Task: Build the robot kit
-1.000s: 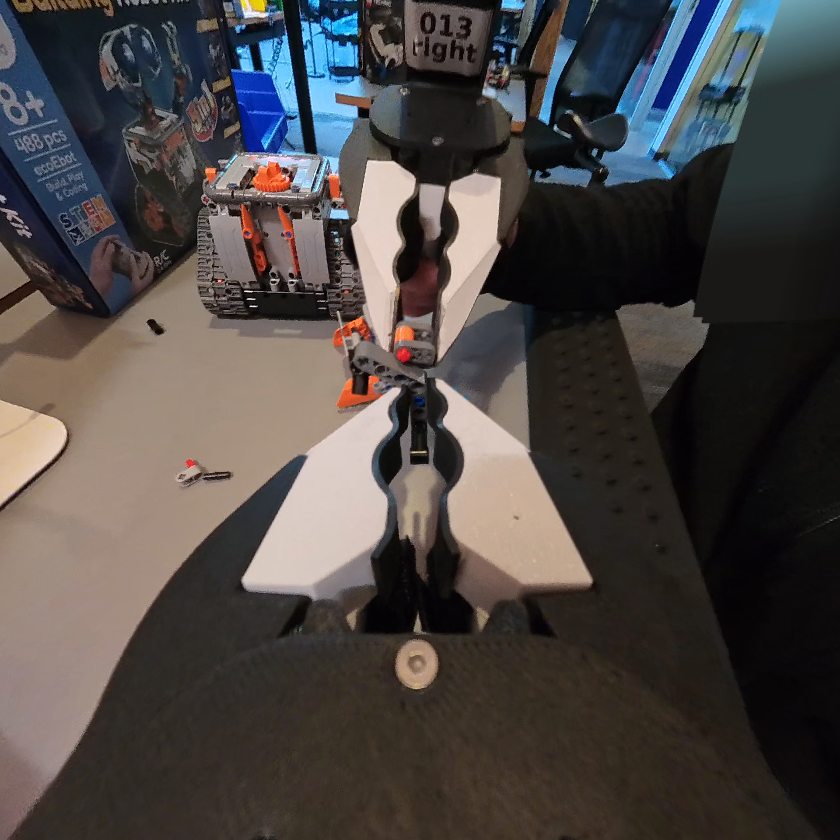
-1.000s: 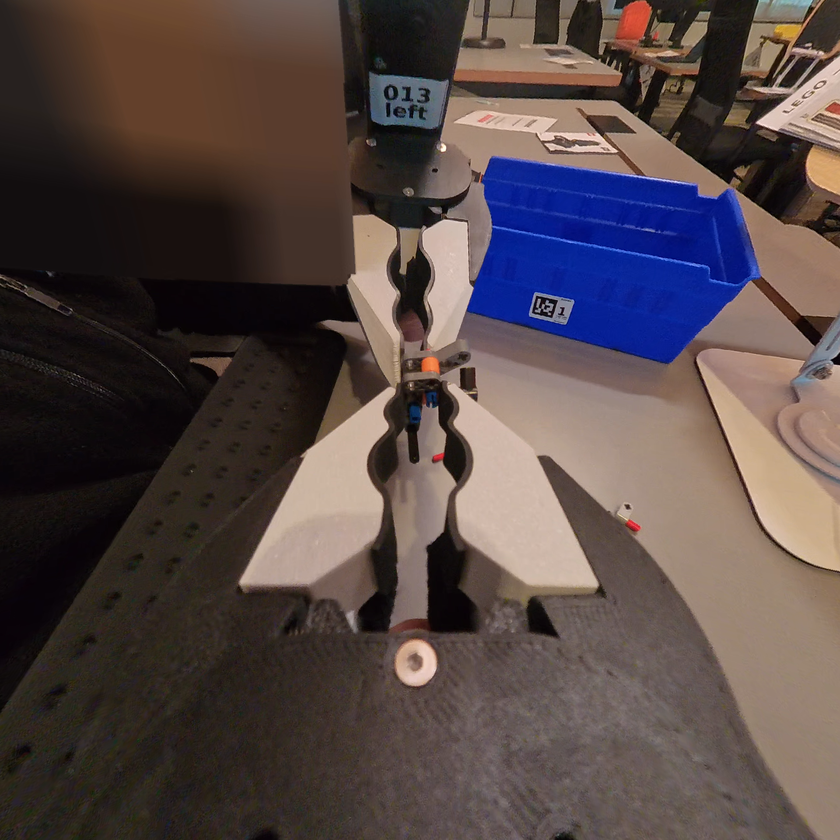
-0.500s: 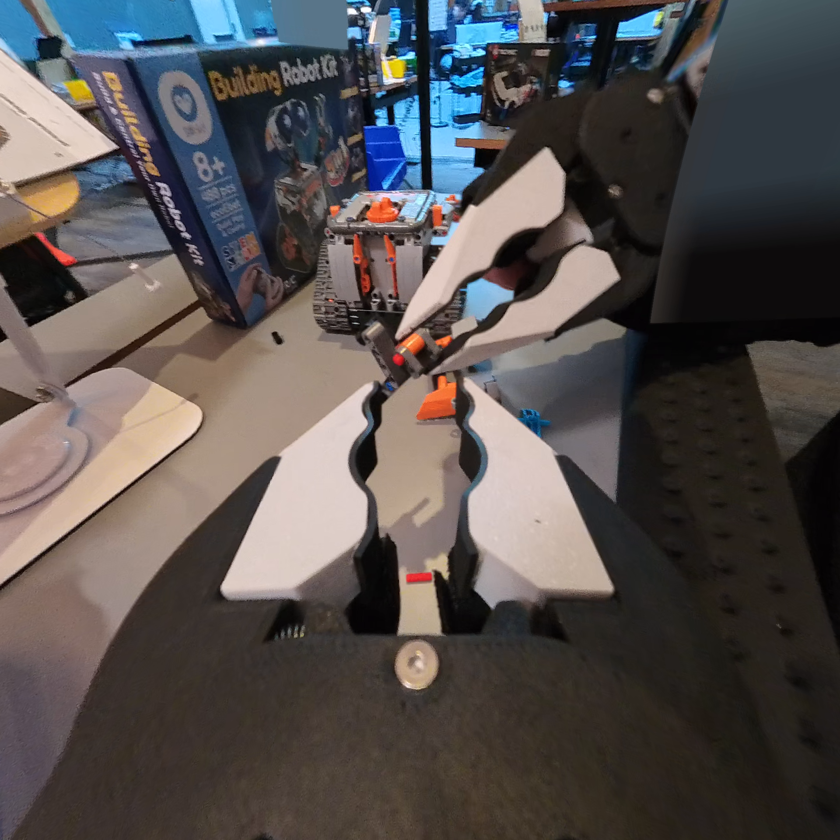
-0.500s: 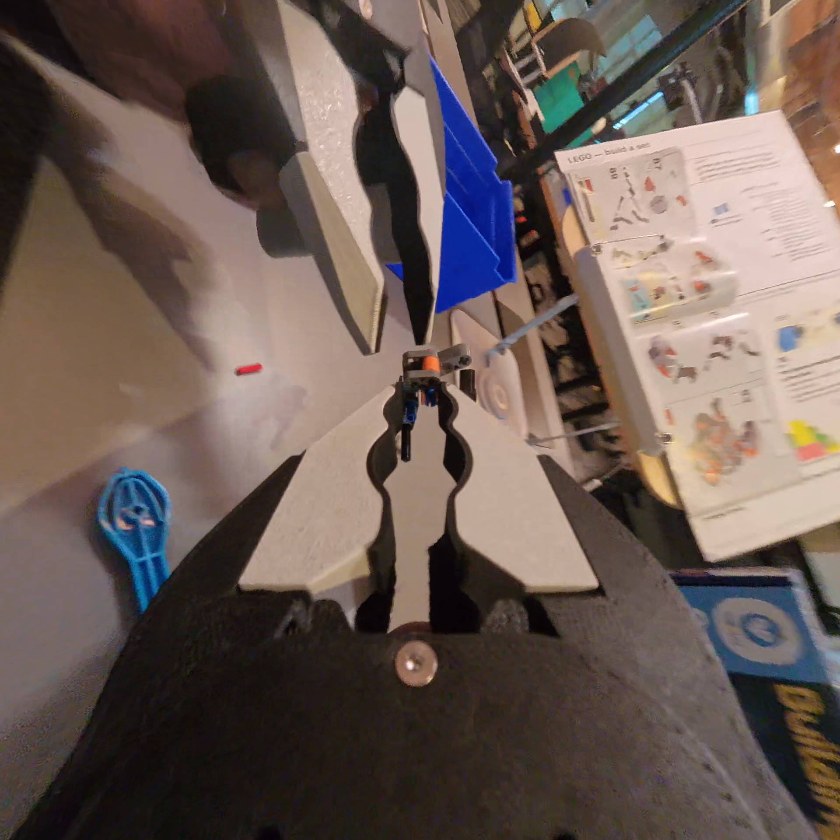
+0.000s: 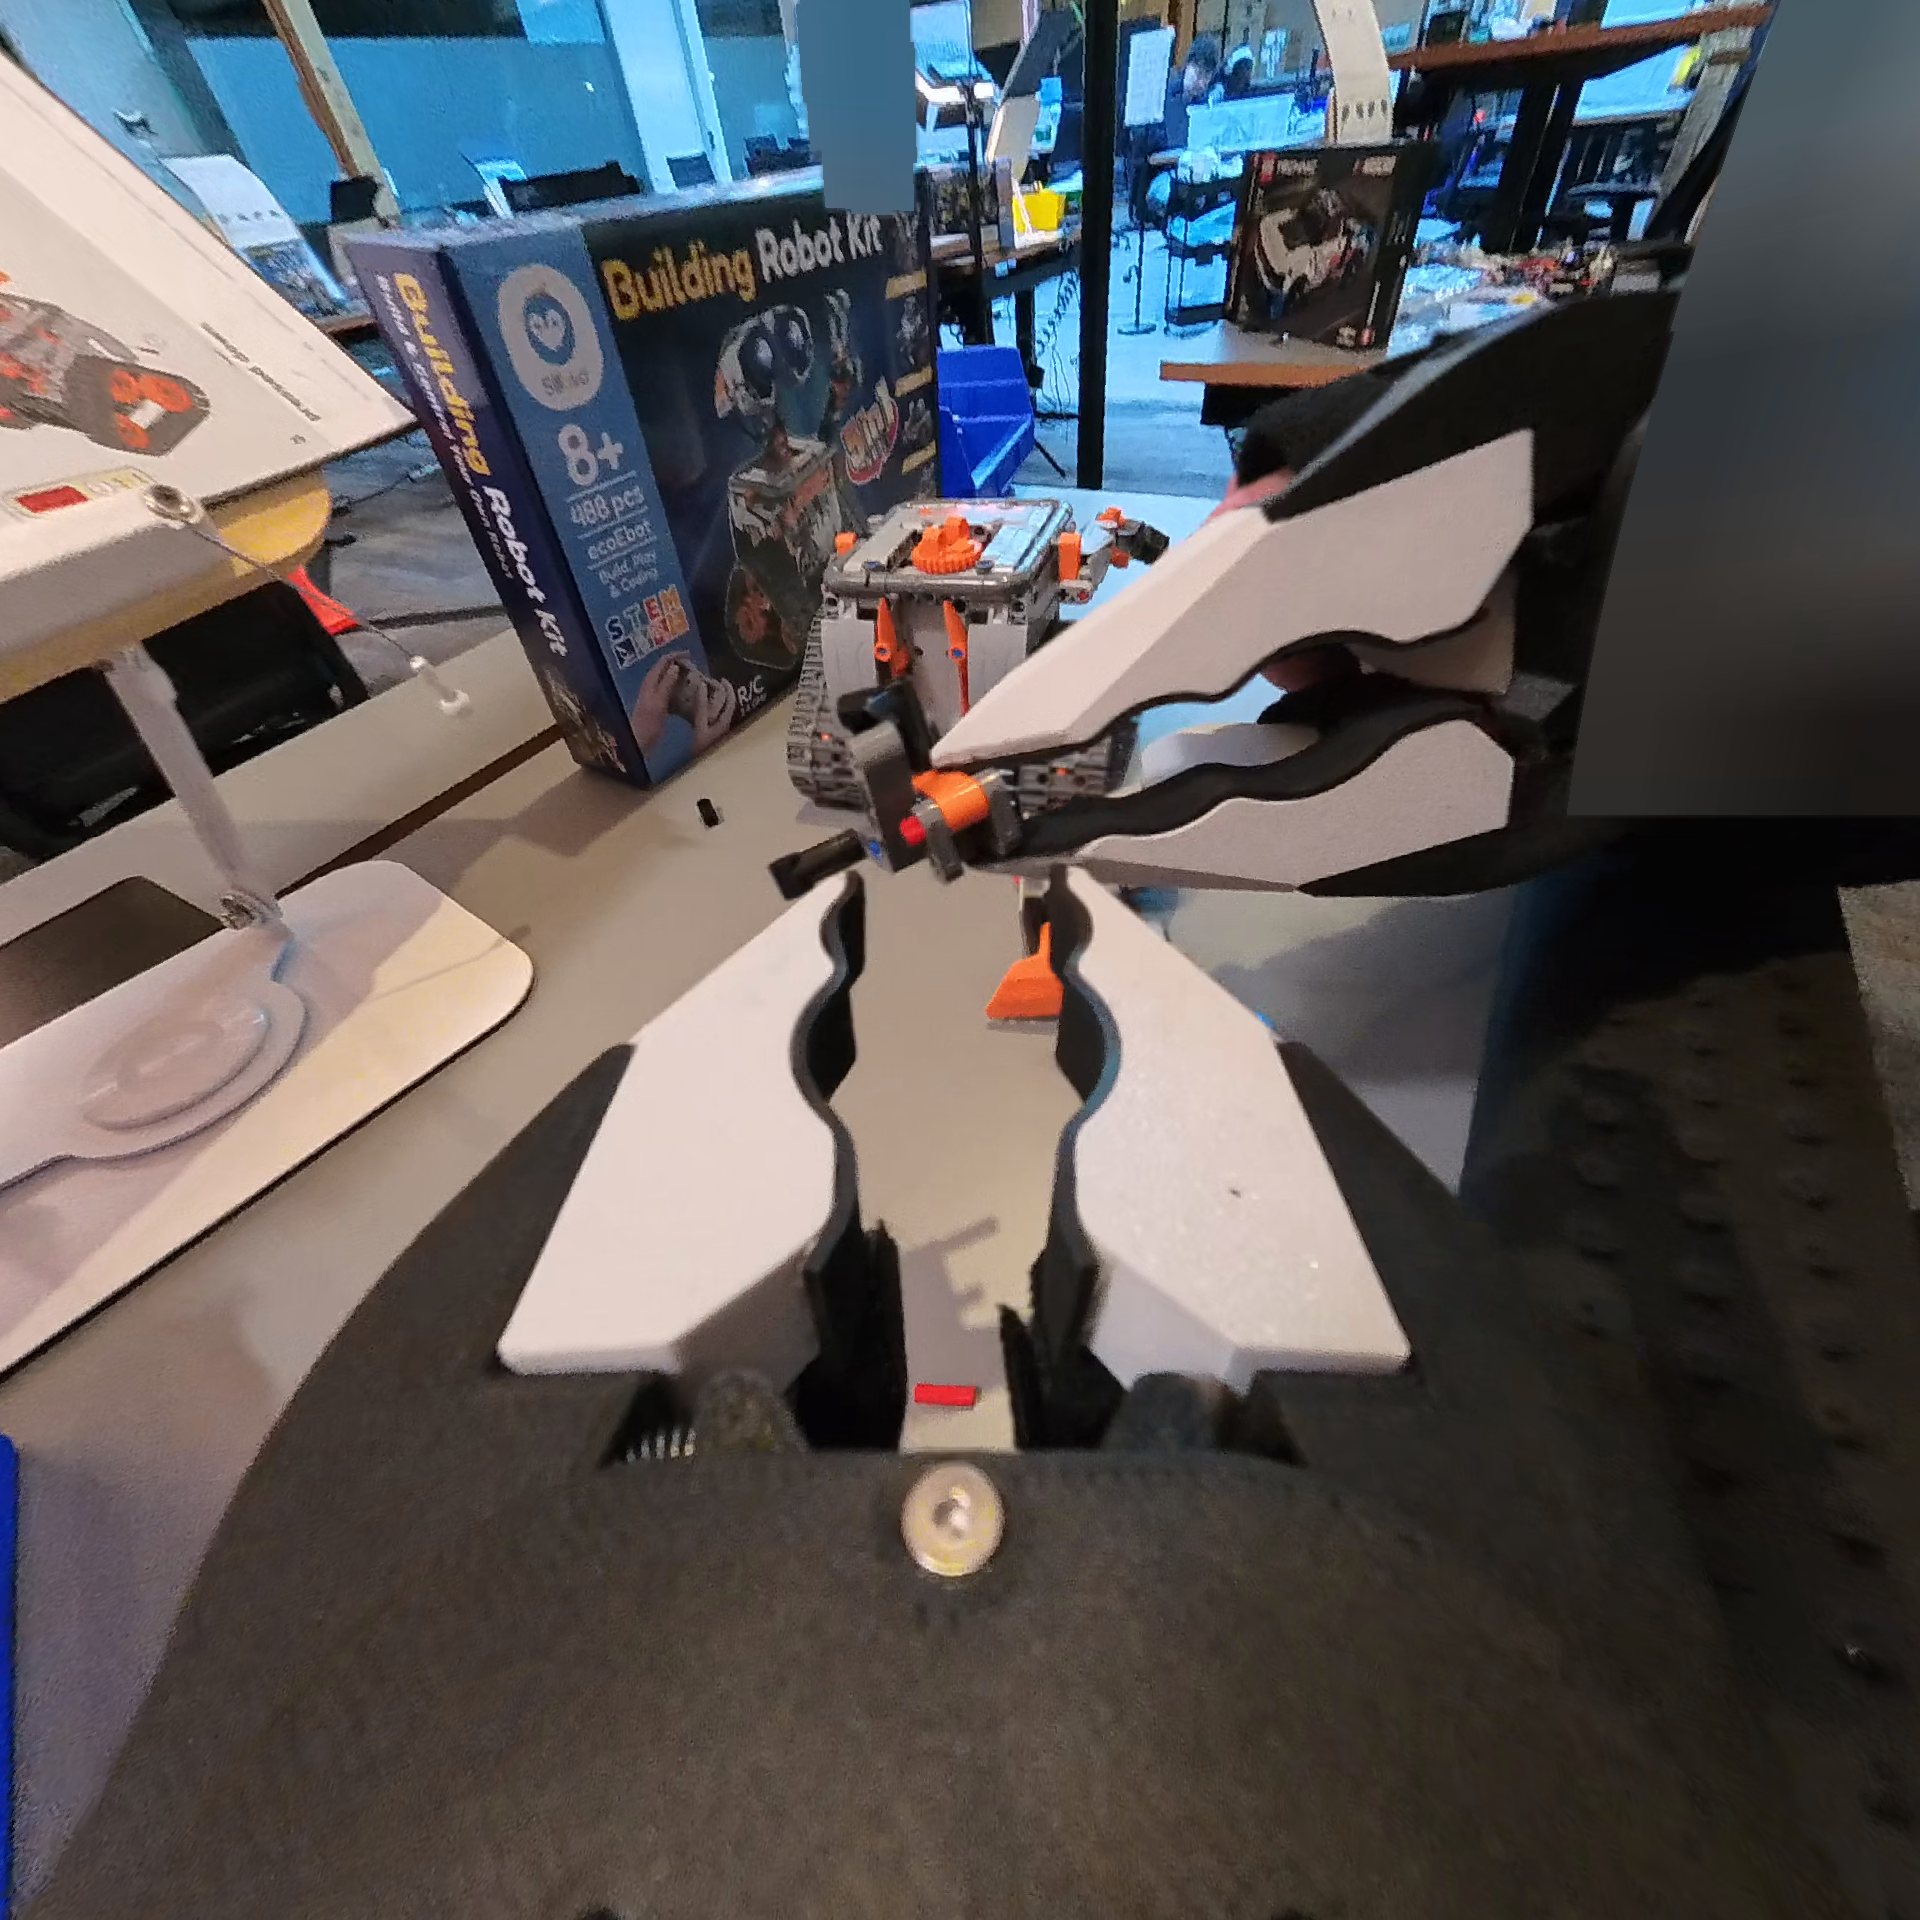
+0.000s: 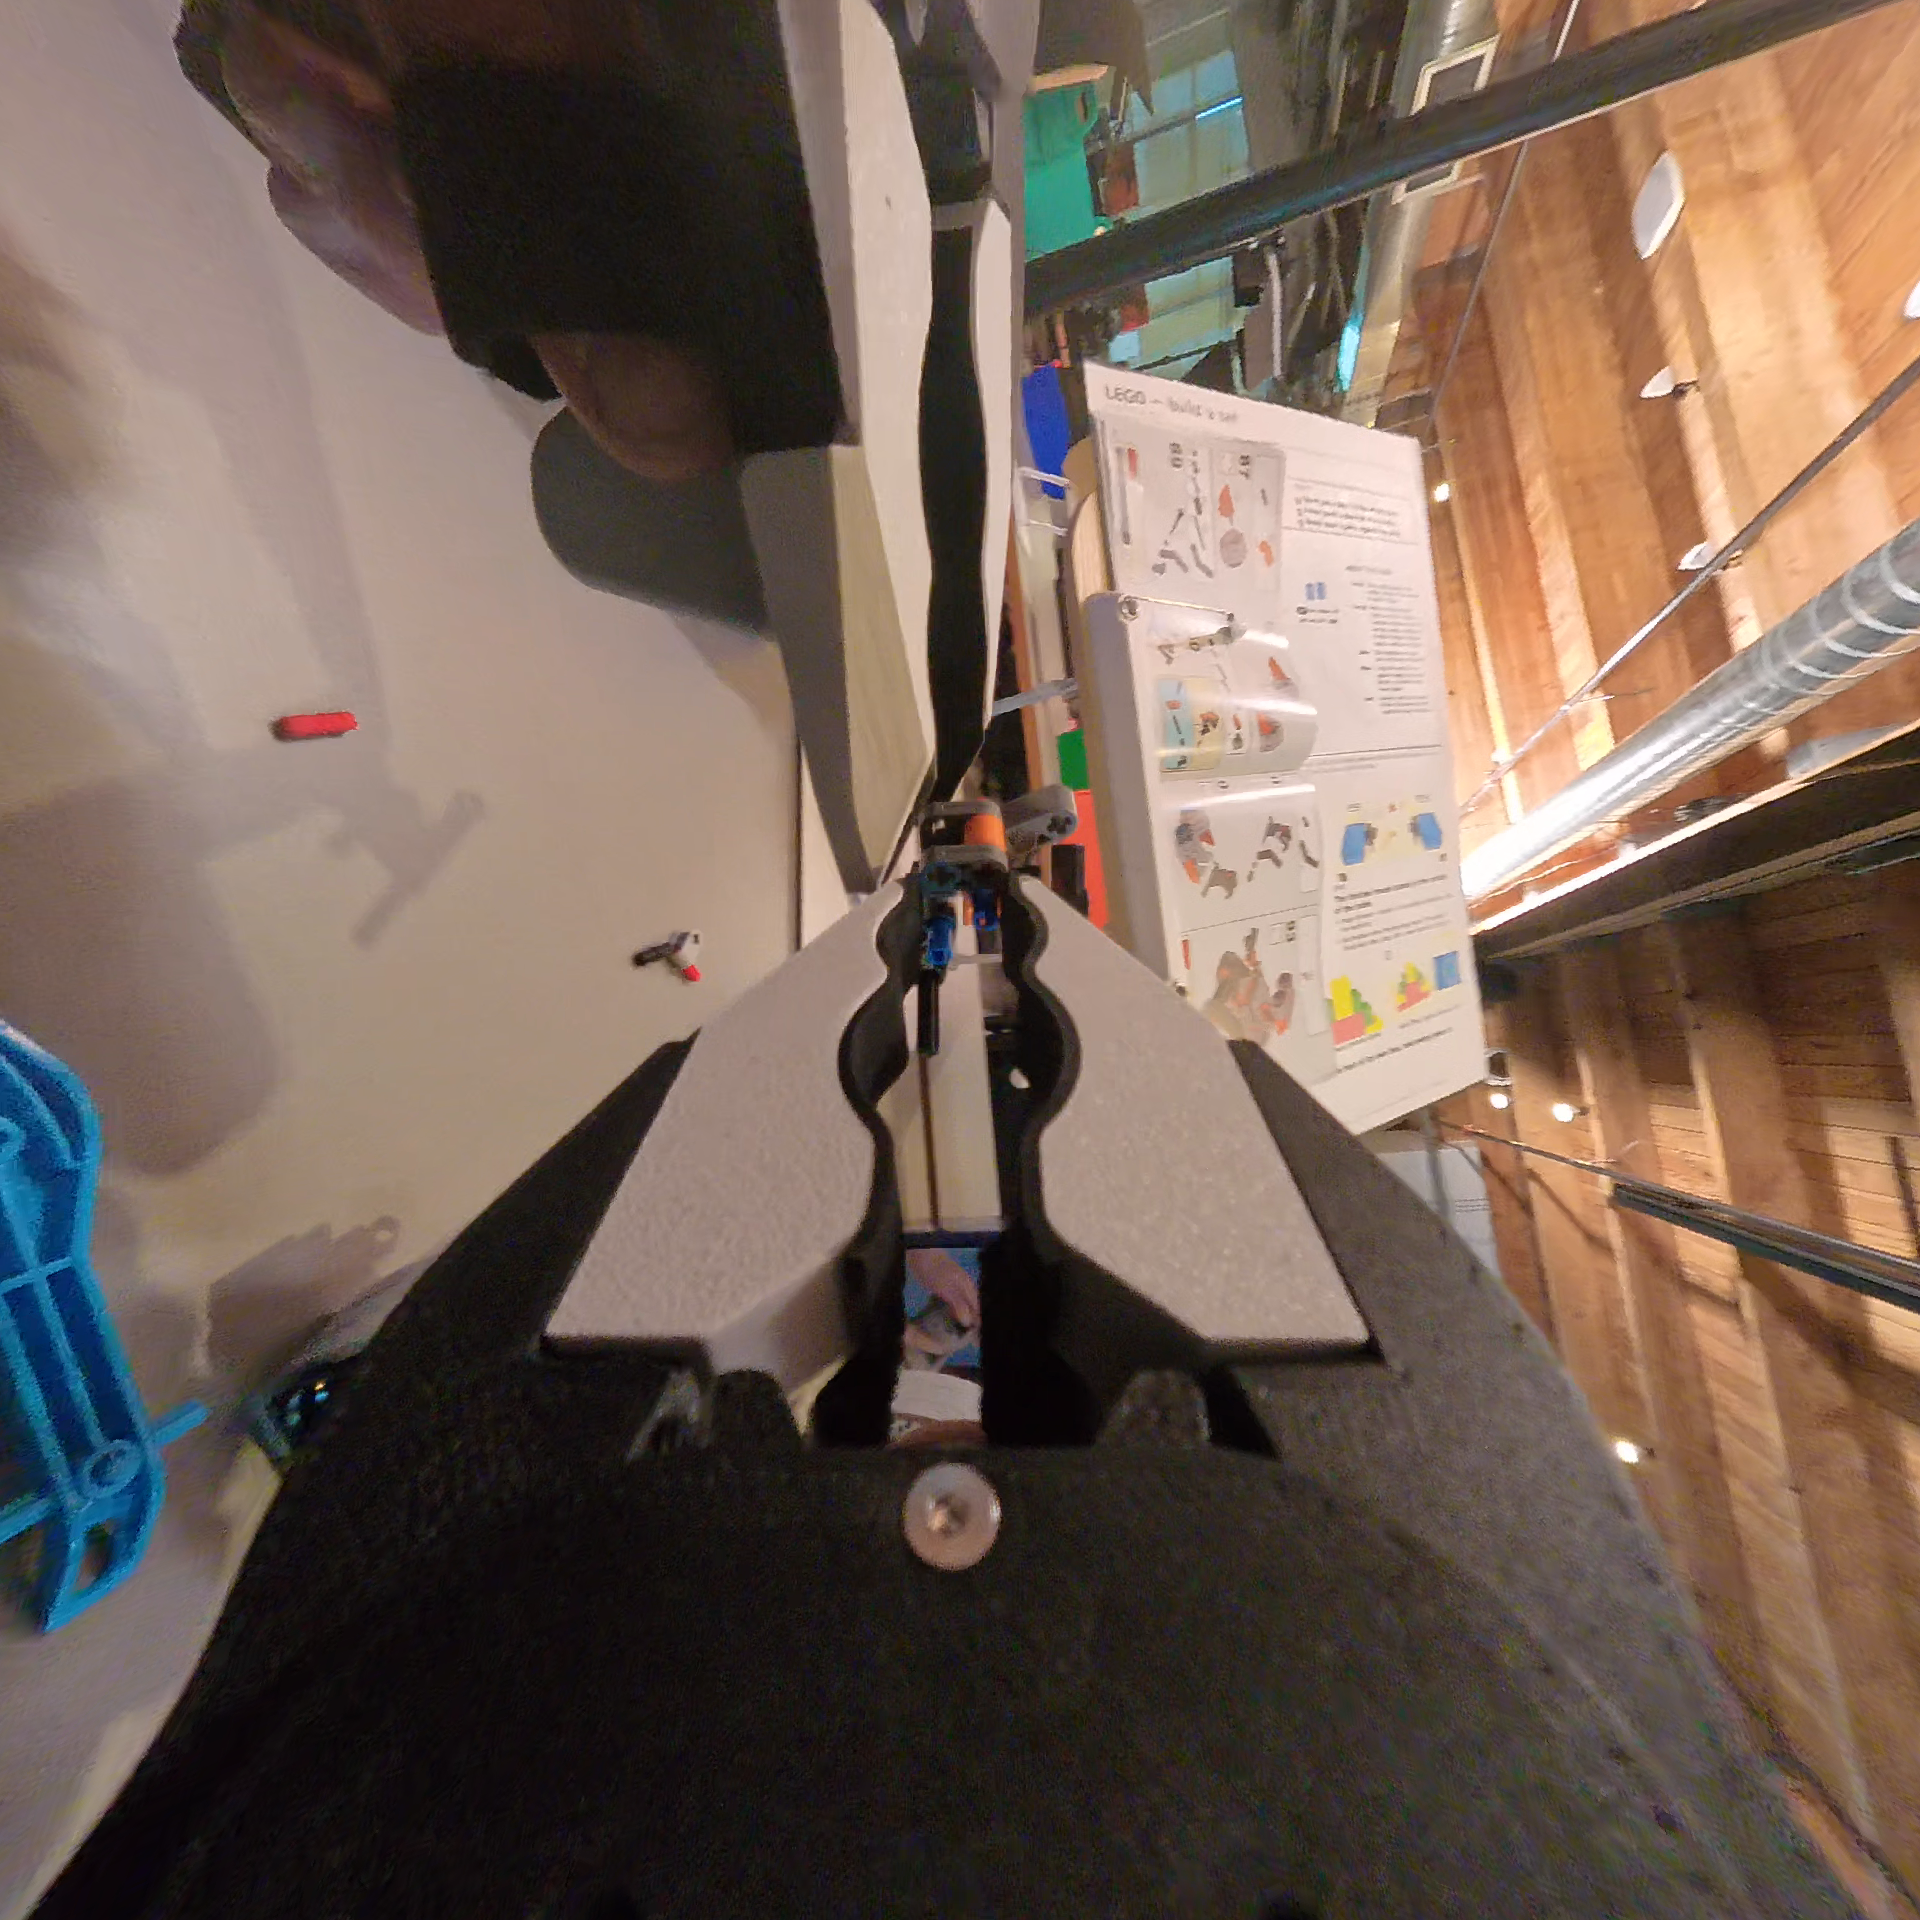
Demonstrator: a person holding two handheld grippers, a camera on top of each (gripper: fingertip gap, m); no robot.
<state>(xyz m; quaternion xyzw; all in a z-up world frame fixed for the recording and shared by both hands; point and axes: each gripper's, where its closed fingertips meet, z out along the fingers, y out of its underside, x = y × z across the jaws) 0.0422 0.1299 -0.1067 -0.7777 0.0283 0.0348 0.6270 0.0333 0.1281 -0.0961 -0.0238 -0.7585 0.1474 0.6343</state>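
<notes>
A blue toy kit box (image 5: 582,499) is standing at the far left of the table, carrying yellow and white lettering, a round logo and printed numbers on its spine and front. Far right, on another table, a dark boxed set (image 5: 1320,249) is showing small print and a brand mark, too small to read. An instruction sheet (image 6: 1278,727) on a stand is bearing a heading, step numbers and fine text beside diagrams.
</notes>
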